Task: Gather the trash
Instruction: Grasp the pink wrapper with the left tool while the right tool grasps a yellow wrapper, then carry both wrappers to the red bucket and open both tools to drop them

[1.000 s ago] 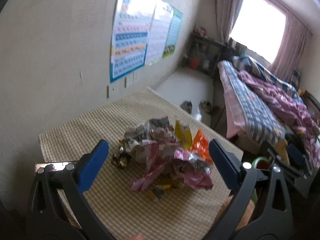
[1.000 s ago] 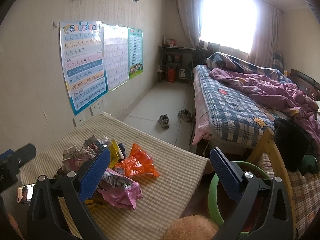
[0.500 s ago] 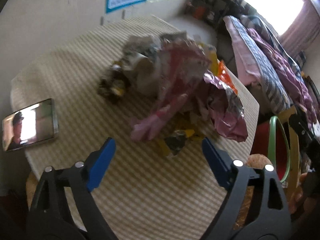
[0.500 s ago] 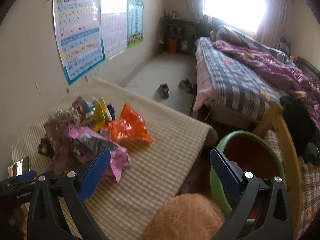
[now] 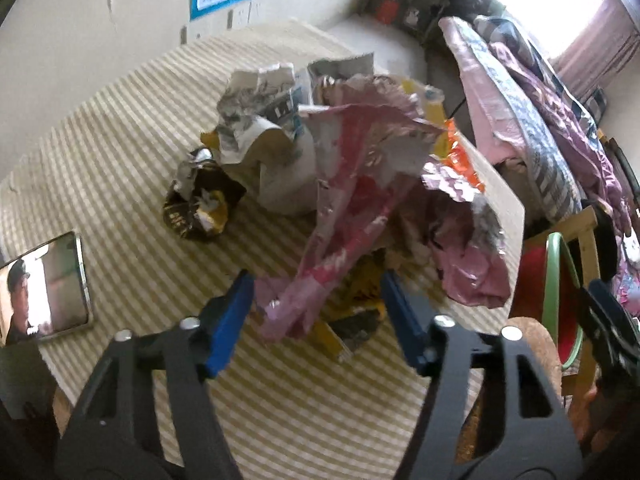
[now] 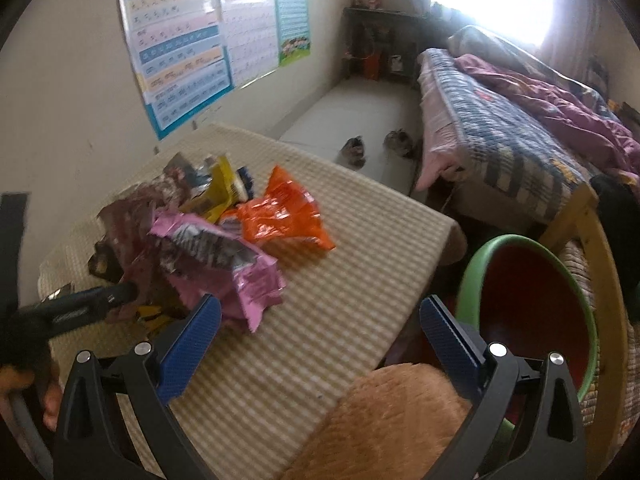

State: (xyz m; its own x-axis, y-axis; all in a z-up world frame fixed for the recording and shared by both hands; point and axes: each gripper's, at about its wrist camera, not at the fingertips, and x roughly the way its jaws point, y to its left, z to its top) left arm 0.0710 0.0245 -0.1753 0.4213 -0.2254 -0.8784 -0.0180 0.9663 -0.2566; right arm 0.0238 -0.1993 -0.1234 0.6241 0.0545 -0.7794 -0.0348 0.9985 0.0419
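On the counter (image 5: 120,152) lies a heap of crumpled wrappers (image 5: 344,184): light, crinkly, slippery. The left tool (image 5: 316,320) has just been closing, pads astride a pink wrapper's tail (image 5: 292,308), not yet pinching. The right tool (image 6: 320,336) gapes empty.

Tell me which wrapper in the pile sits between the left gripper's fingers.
The long pale pink wrapper: its lower end hangs between the left gripper fingers. The orange wrapper and brown wrapper lie farther off.
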